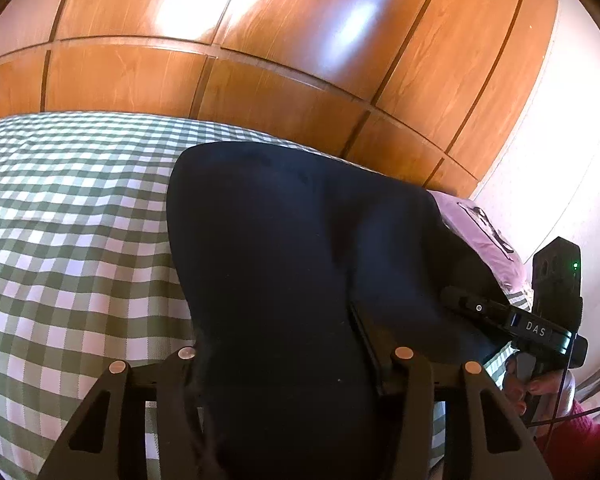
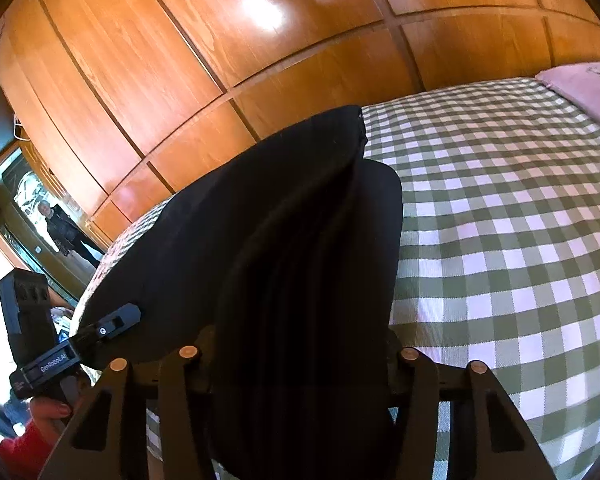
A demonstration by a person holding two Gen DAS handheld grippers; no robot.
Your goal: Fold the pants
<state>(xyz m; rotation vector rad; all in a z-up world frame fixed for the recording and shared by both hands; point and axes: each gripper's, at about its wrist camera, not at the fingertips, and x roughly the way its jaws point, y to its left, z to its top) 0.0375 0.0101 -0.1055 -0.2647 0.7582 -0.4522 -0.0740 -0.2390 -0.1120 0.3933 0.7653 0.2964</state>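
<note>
Left gripper [image 1: 296,364]: closed on dark fabric of the pants [image 1: 300,248], cloth bunched between the fingers and filling the gap. Right gripper [image 2: 300,360]: likewise clamped on the pants [image 2: 284,240], gathered folds running forward from between the fingers. Seen from the left wrist view, right gripper [image 1: 460,300] positioned at the right edge of the garment, held by a hand [image 1: 540,388] with a red sleeve. Seen from the right wrist view, left gripper [image 2: 120,320] located at the left edge of the garment, touching the cloth, hand [image 2: 52,408] below it.

Pants: dark, held up between both grippers over the bed [image 1: 68,220], far end draped toward the checked cover [image 2: 500,220]. Contact of that far end with the cover: could not be determined.

Pillow [image 1: 484,240]: pale pink, at the head of the bed, partly hidden behind the pants. Wooden wardrobe [image 2: 180,60] behind the bed.
</note>
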